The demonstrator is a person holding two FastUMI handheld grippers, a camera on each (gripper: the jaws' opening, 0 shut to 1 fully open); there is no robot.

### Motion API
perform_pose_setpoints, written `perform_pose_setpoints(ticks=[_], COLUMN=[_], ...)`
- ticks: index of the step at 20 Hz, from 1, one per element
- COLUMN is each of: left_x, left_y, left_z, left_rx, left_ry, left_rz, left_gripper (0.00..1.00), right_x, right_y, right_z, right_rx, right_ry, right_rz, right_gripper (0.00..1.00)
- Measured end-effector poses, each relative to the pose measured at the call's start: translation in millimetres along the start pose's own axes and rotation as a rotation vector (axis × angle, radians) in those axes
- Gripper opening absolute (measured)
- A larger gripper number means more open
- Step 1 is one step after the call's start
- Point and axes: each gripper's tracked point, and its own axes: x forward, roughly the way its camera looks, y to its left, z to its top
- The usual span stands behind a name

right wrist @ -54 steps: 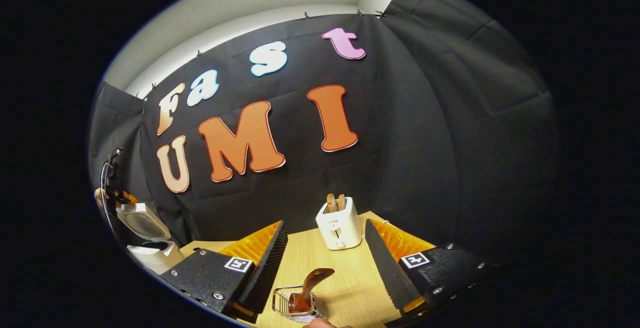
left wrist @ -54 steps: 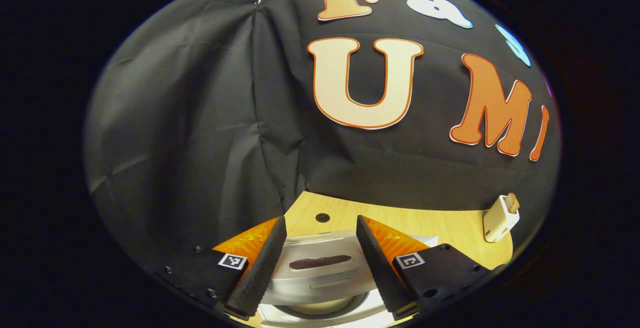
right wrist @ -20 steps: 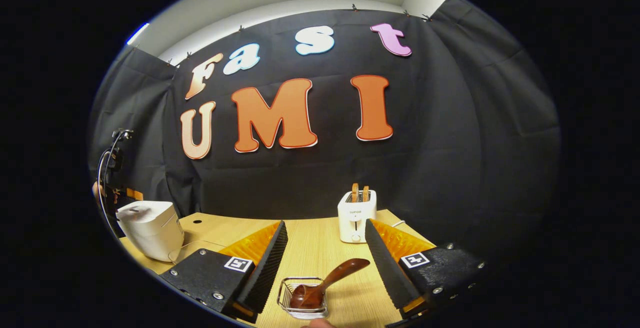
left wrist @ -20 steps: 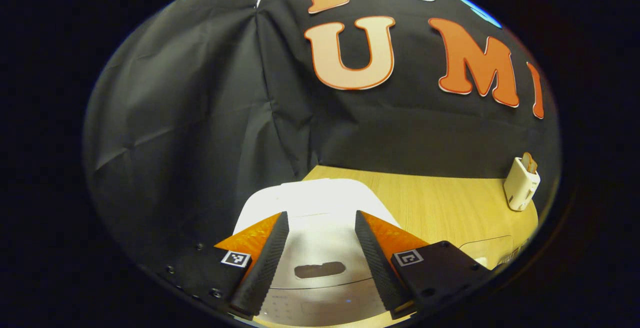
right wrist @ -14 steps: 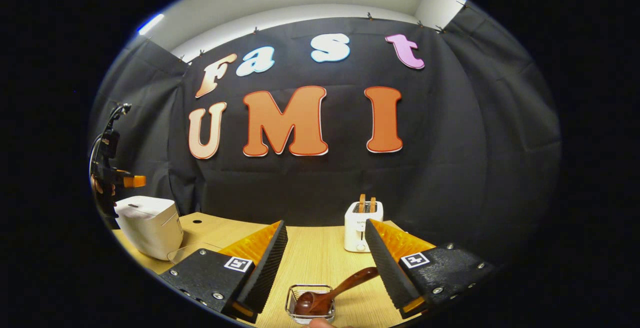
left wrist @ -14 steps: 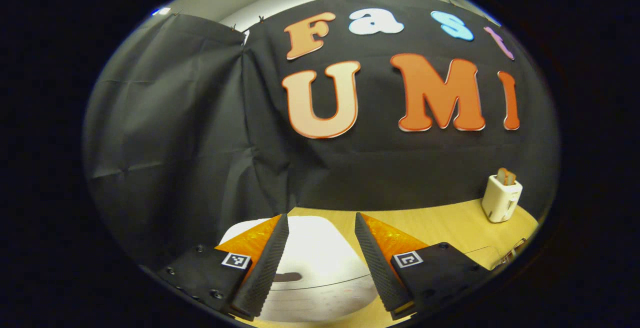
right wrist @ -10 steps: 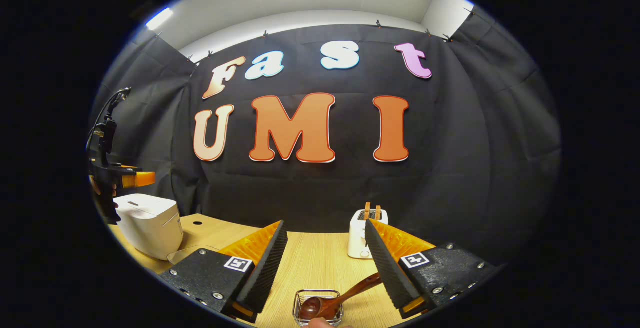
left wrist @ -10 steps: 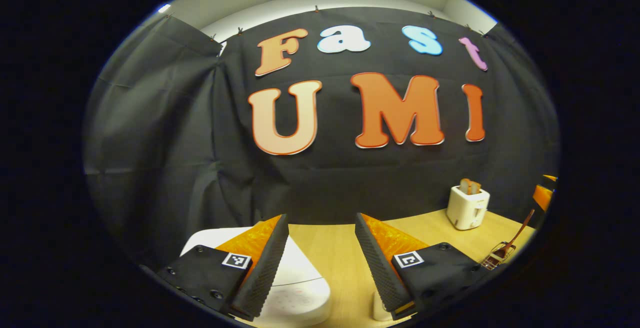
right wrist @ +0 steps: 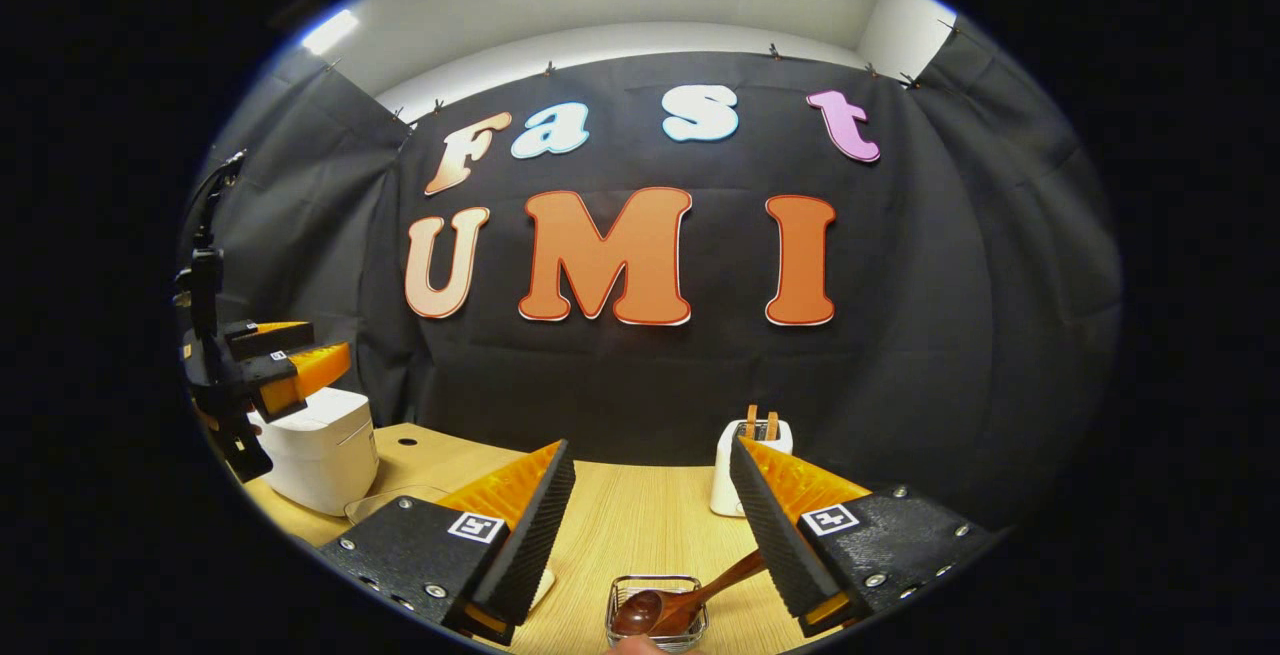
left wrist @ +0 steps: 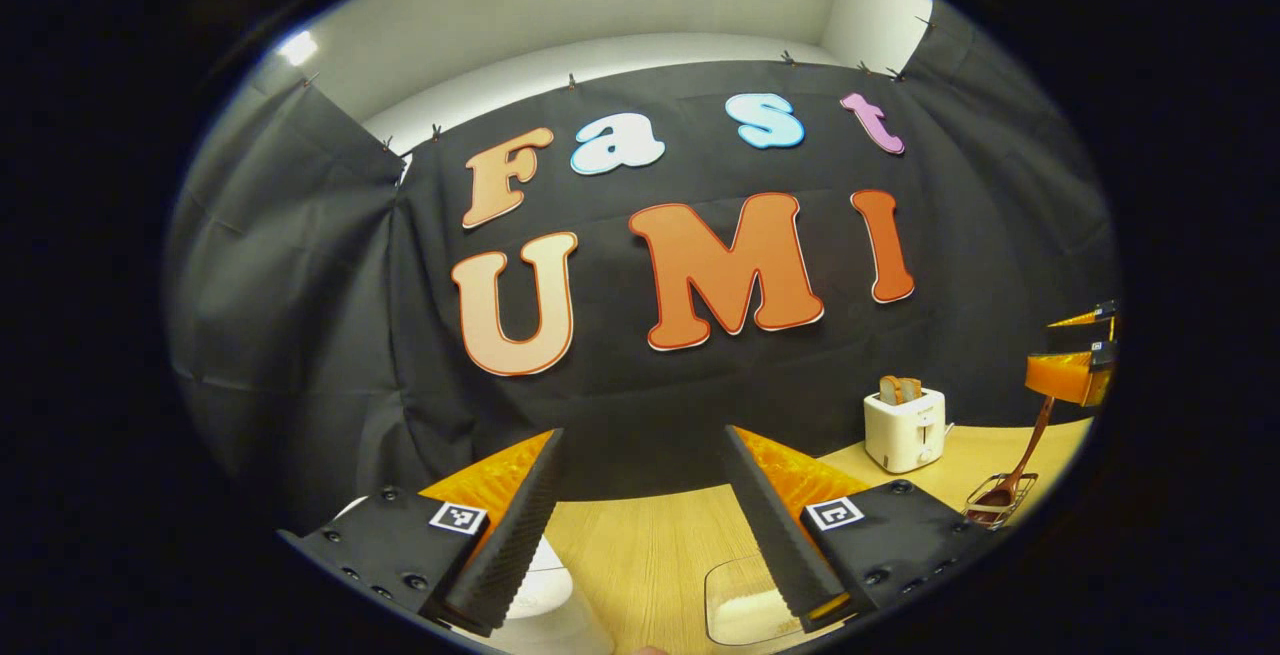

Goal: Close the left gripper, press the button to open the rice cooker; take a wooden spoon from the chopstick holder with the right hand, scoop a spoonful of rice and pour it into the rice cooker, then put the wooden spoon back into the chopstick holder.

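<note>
Pale wooden counter [right wrist: 640, 520] carries the closed white rice cooker [right wrist: 318, 447] at its left end; the left gripper [left wrist: 640, 525] hangs above it, jaws wide, and the right gripper [right wrist: 650, 520], just as wide and empty, hovers over the dark wooden spoon [right wrist: 672, 607] lying in the wire chopstick holder [right wrist: 657, 613]

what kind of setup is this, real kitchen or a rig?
Likely a staged recording booth, not a real kitchen: black cloth pinned up as walls, one wooden table carrying a rice cooker, a toaster and a wire chopstick holder holding a wooden spoon.
</note>
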Motion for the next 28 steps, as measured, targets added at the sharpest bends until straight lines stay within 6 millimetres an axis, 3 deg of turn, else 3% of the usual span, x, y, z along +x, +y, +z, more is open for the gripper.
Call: perform_pose_setpoints(ticks=[4,9,10,14,23,24,28], left_x=[-4.4,-5.5,-4.5,-4.4,-4.8,-4.8,-3.6], left_y=[-6.1,9.7,12.1,21.4,21.2,20.7,15.6], left_z=[-8.1,-12.4,-13.4,-14.2,-11.9,-11.4,-12.8], left_rx=[-0.049,-0.111,-0.120,-0.117,-0.116,-0.113,-0.094], left_ry=[-0.015,-0.014,-0.010,-0.007,-0.017,-0.022,-0.019], left_rz=[0.012,0.057,0.062,0.082,0.064,0.061,0.051], left_gripper=[1.00,1.00,0.95,1.00,1.00,0.96,1.00], right_x=[1.5,0.5,0.6,1.3,2.7,2.6,3.2], right_y=[1.5,-0.4,-0.7,-3.5,-3.7,-4.5,-7.2], right_z=[1.3,-1.8,-1.8,-1.4,-4.6,-5.0,-5.5], right_rx=[-0.008,0.002,0.005,0.014,0.031,0.033,0.038], right_ry=[-0.012,-0.008,-0.009,-0.009,0.000,0.000,0.002], right_rz=[0.003,-0.002,0.001,-0.005,-0.006,-0.004,-0.009], right_gripper=[0.93,0.92,0.92,0.92,0.92,0.92,0.92])
